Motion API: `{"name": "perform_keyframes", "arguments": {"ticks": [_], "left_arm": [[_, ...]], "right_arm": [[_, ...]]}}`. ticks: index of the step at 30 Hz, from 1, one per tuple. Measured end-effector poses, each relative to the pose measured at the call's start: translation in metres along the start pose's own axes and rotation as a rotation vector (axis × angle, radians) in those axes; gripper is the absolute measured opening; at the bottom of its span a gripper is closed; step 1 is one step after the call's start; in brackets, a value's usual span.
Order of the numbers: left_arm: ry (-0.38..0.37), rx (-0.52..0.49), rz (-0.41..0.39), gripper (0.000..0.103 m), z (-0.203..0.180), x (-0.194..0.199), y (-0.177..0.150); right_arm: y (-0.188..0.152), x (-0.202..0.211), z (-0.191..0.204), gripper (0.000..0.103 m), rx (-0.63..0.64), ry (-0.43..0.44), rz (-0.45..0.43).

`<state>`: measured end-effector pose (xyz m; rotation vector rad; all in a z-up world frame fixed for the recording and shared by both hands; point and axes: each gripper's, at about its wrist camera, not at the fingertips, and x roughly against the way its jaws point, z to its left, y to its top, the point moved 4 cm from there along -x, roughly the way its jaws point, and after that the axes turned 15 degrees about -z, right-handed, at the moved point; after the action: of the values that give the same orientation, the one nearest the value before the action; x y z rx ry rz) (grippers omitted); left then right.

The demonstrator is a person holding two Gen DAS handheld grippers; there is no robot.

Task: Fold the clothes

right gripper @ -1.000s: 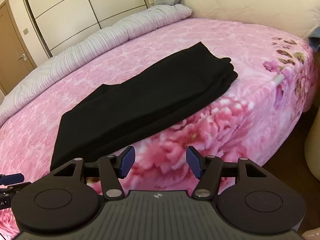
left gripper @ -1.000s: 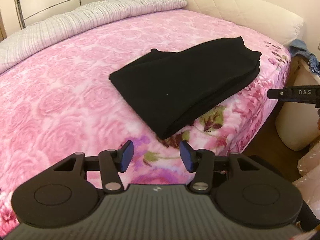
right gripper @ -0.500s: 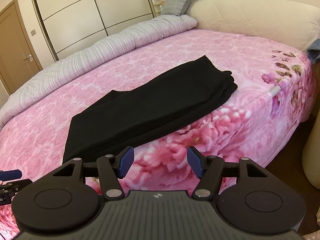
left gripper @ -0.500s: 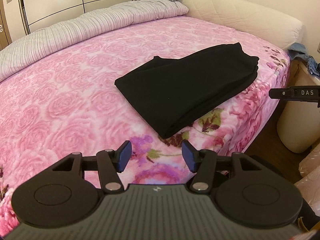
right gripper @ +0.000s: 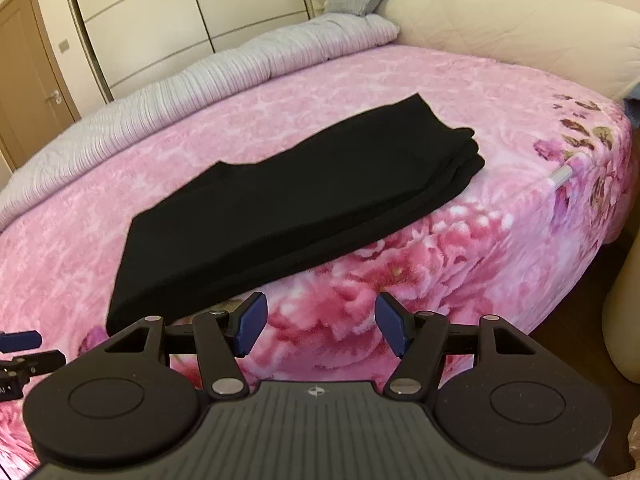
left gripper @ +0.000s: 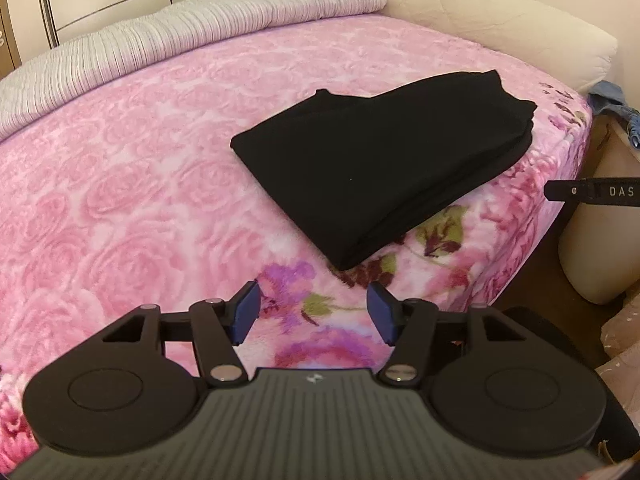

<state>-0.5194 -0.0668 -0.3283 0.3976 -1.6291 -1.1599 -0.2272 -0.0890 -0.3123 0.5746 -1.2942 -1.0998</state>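
Observation:
A black garment (left gripper: 380, 168), folded into a long flat stack, lies on the pink rose-patterned bed (left gripper: 120, 184) near its front right corner. My left gripper (left gripper: 313, 300) hovers over the blanket just short of the garment's near corner. Its jaws are opening and nothing is between them. In the right wrist view the same garment (right gripper: 288, 208) stretches across the bed (right gripper: 460, 92). My right gripper (right gripper: 320, 308) stands open and empty just in front of the garment's long near edge. A finger of the other gripper shows at each view's side.
A striped grey duvet (left gripper: 180, 36) runs along the bed's far side. A cream padded headboard (left gripper: 500, 28) stands at the right. A cream rounded object (left gripper: 592, 248) sits on the floor past the bed's corner. Wardrobe doors (right gripper: 180, 12) and a room door (right gripper: 28, 68) line the back wall.
The left gripper's jaws stand a little wider apart than before. The black garment lies as it did, and both views have shifted only slightly.

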Motion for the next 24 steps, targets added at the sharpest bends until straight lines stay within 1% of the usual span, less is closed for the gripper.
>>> {"name": "perform_keyframes", "arguments": {"ticks": [6,11,17,19,21,24], "left_arm": [[0.018,0.041,0.007,0.057,0.014,-0.012,-0.001],[0.031,0.067,0.016,0.058,0.024,-0.021,-0.003],[0.019,0.114,0.039,0.058,0.035,-0.029,-0.008],[0.014,0.117,0.048,0.058,0.039,-0.031,-0.011],[0.007,0.125,0.057,0.058,0.042,-0.033,-0.013],[-0.002,0.140,0.070,0.058,0.047,-0.037,-0.017]], "right_arm": [[-0.003,-0.016,0.005,0.064,0.029,-0.017,0.034],[-0.004,-0.025,0.014,0.066,0.066,-0.005,0.041],[-0.003,-0.037,0.024,0.066,0.104,0.019,0.047],[-0.004,-0.038,0.033,0.066,0.160,0.041,0.030],[-0.009,-0.037,0.051,0.066,0.280,0.086,0.008],[-0.023,-0.033,0.084,0.066,0.516,0.196,-0.018]]}}
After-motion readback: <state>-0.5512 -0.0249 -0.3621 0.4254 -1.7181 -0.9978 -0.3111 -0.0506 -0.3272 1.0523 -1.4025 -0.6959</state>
